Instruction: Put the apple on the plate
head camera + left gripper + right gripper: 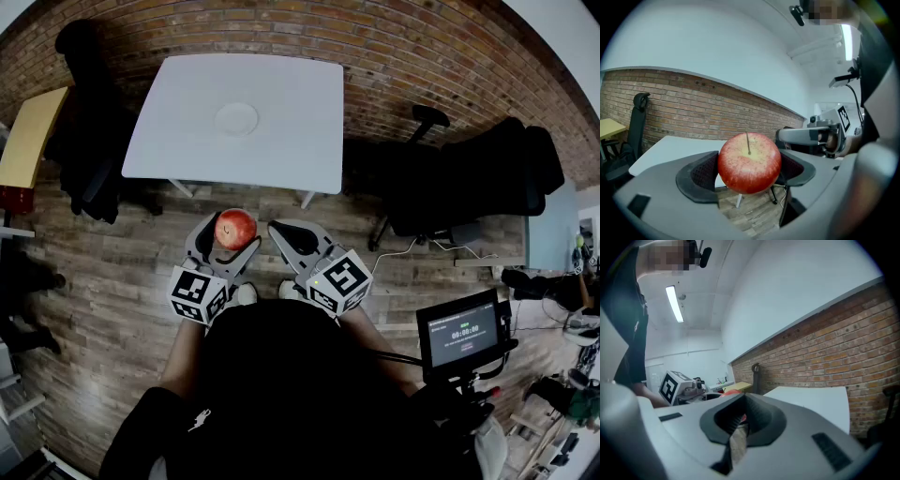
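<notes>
Head view looks down on a wood-plank floor [103,281] that runs to a brick wall [422,47] at the far side. A white table [291,122] stands against that wall. A black office chair [469,178] is to its right, and a dark chair [89,122] and a yellow desk [33,131] are to its left. The person stands near of the table, dark-clad, with both forearms held out over the floor. A small screen [461,330] on a stand glows at the near right. The left gripper [231,238] is clamped on the apple [235,228]. In the left gripper view its dark pads [704,172] press on both sides of the red fruit, whose stem points up. The right gripper [292,236] sits just beside it on the right. In the right gripper view its jaws are drawn together, with nothing between them. A white plate [236,119] lies bare near the middle of the table. The apple hangs above the floor, near of the table's front edge and well apart from the plate.
</notes>
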Demonstrator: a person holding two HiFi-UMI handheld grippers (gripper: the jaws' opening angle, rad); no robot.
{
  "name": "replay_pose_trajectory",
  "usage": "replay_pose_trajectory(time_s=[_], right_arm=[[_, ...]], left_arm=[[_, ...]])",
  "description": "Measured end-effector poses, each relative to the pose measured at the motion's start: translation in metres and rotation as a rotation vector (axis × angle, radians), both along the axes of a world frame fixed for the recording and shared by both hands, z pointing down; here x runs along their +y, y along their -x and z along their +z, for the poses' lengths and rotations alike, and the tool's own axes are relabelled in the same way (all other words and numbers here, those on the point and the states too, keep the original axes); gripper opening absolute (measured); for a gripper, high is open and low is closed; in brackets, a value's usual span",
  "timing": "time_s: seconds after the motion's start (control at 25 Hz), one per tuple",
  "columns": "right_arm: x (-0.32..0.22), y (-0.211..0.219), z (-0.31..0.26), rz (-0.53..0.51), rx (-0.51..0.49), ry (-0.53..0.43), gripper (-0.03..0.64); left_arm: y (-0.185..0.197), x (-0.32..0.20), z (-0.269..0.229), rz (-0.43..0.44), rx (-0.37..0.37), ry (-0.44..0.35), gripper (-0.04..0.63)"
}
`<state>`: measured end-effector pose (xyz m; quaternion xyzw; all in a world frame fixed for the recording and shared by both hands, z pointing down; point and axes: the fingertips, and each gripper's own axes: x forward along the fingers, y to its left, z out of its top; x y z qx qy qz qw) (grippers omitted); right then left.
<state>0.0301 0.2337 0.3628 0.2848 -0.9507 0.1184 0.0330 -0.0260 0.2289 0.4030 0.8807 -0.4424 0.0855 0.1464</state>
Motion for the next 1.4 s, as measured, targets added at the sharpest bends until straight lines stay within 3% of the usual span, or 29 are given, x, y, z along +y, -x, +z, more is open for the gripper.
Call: replay_pose_trajectory(time_s=[0.8, 1.12, 1.4], right_arm=[[0.012, -0.011, 0.010, -0.040, -0.018, 0.011, 0.005], [-0.012, -0.050, 0.009, -0.063, -0.037, 0.060, 0.005], [-0.005, -0.052, 0.014, -0.095, -0.044, 0.065, 0.005]], left_arm=[[0.007, 0.010, 0.008, -0.086, -0.026, -0.035, 0.400], [-0.020, -0.009, 0.008, -0.136, -0.072, 0.009, 0.400], [-0.027, 0.000, 0.013, -0.139, -0.106, 0.014, 0.400]])
